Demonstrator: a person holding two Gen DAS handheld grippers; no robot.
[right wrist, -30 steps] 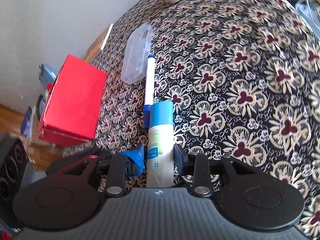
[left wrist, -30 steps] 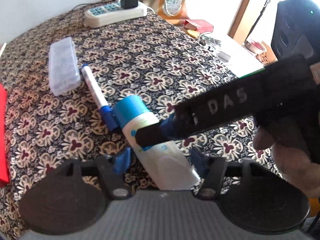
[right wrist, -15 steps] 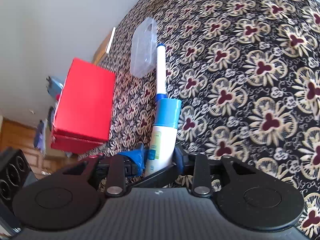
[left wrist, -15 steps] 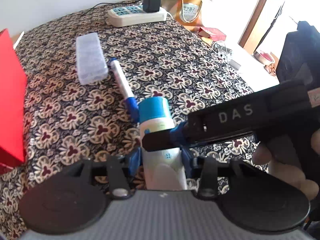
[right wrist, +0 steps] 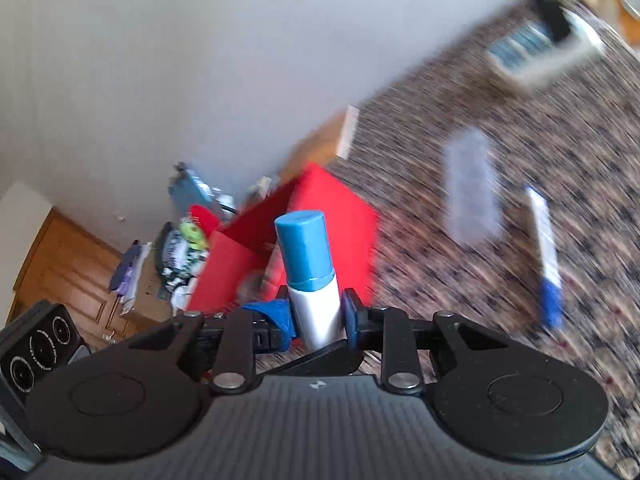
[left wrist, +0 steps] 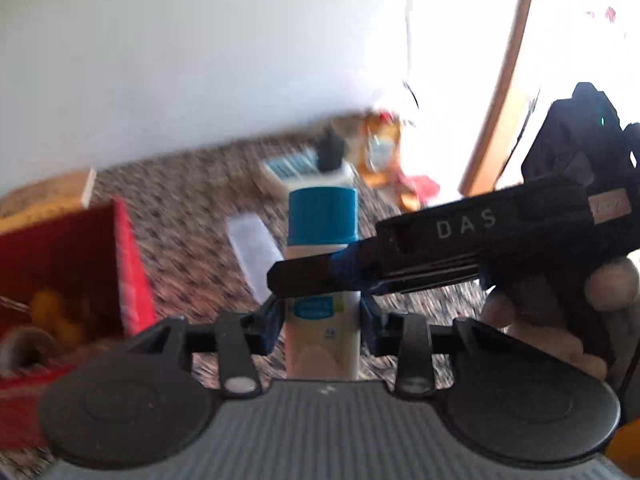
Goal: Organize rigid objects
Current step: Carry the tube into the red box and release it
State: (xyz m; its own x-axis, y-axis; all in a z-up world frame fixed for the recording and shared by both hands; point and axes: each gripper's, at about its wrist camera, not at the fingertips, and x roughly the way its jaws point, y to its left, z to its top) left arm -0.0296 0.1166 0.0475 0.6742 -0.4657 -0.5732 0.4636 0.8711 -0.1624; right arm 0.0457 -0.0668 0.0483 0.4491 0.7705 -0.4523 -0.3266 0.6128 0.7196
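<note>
Both grippers are shut on one white bottle with a blue cap (left wrist: 322,264), held upright and lifted off the patterned tablecloth. My left gripper (left wrist: 320,318) clamps its lower body. My right gripper (right wrist: 316,314) clamps it too, and shows in the left wrist view as a black bar marked DAS (left wrist: 460,240) crossing the bottle from the right. An open red box (right wrist: 332,216) with items inside stands just behind the bottle; it also shows at the left in the left wrist view (left wrist: 80,264). A blue-capped marker (right wrist: 546,256) and a clear plastic case (right wrist: 470,190) lie on the cloth.
A white power strip with a black plug (left wrist: 316,166) lies at the table's far end. A wall runs behind the table. Clutter and a wooden cabinet (right wrist: 68,264) are on the floor past the table's left edge. A door frame (left wrist: 500,92) stands at the right.
The bottle has been lifted from lying on the cloth to upright in the air, held by both grippers. Both views swung up and toward the red box, with motion blur.
</note>
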